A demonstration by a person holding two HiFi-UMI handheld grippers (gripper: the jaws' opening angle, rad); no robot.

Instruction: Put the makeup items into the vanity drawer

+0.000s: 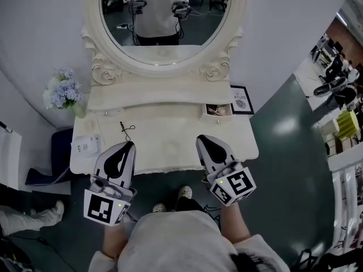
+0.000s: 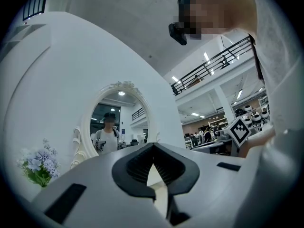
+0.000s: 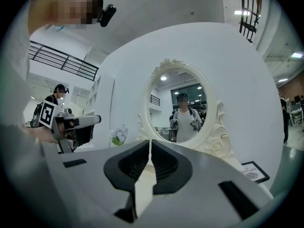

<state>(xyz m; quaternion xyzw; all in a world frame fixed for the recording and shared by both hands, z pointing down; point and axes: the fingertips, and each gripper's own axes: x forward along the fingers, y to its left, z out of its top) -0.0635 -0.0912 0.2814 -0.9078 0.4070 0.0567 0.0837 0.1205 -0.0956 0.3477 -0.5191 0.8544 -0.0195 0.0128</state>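
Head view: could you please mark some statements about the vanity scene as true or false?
1. The left gripper and right gripper are both shut, holding nothing. True.
2. The flowers stand at the vanity's right end. False: they stand at its left end.
3. The small drawer is open. True.
4. The framed picture lies inside the small drawer. False: it stands outside, to the drawer's right.

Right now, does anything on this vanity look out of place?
Little. The small drawer on the right stands pulled out, with things inside, and a thin black cord lies loose on the tabletop. Nothing looks spilled or broken.
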